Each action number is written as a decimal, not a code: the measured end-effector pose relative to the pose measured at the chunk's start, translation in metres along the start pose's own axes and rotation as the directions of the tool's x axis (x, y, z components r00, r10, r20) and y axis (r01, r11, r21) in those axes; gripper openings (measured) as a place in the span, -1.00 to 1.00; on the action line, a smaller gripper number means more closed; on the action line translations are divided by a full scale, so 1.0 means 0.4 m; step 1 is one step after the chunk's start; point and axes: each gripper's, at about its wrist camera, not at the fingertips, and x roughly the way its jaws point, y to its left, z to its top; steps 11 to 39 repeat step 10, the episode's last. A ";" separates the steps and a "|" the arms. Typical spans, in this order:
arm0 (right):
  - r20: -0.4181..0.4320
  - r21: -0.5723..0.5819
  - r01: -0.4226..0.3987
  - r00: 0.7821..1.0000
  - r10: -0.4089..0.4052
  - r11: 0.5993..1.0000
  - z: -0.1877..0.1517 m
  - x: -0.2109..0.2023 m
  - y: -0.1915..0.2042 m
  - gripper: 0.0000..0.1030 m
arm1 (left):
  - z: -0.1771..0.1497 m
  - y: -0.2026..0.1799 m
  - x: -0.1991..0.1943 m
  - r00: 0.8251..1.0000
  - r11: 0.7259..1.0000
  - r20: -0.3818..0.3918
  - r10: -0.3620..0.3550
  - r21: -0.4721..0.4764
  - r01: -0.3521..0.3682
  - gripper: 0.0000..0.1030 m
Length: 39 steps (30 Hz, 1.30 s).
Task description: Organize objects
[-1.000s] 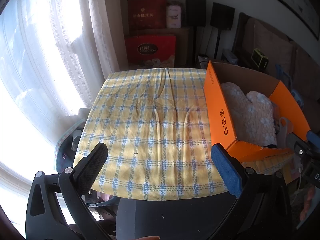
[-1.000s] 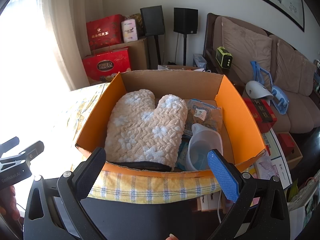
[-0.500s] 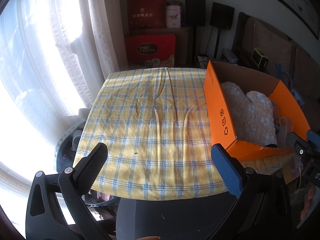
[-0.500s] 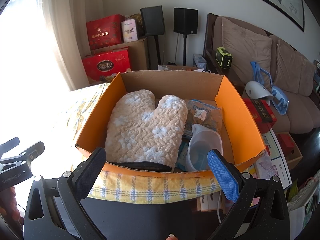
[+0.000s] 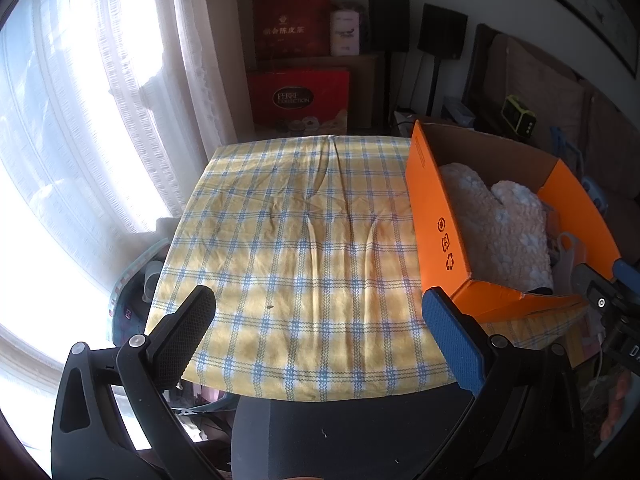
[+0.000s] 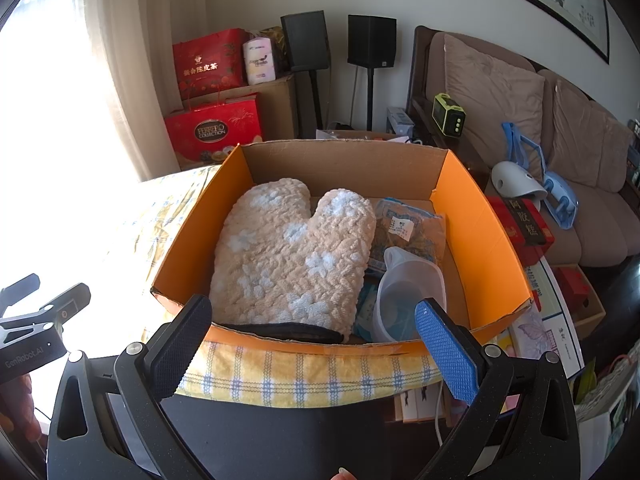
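While nothing is shifting between the earlier pictures and this moment, the left gripper (image 5: pixel 316 336) is hanging at the bottom of its frame with its fingers spread wide and gripping nothing, looking out over the checked cloth (image 5: pixel 304 248) that is filling the centre. At the right edge of that view the orange box (image 5: pixel 440 216) is sitting on the cloth. In the right wrist view the right gripper (image 6: pixel 310 334) is likewise waiting released and empty at the lower centre, just short of the box's near wall. Inside the box, the fluffy mitt (image 6: pixel 288 260) is lying left of centre, with a snack packet (image 6: pixel 408 232) and a clear plastic jug (image 6: pixel 408 292) right of it. That stillness is suggesting a pause: either everything is already packed, or the unpacking is not yet starting.
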 end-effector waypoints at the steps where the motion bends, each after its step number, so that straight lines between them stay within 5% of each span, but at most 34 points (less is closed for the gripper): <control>1: 0.000 0.000 0.000 1.000 0.000 1.000 0.000 0.000 0.001 0.99 | 0.000 0.000 0.000 1.000 1.000 0.000 0.000 -0.001 0.000 1.00; 39: -0.002 -0.001 0.001 1.000 -0.001 1.000 0.000 0.000 0.001 0.99 | 0.001 -0.007 -0.004 1.000 1.000 0.013 0.018 0.014 -0.018 1.00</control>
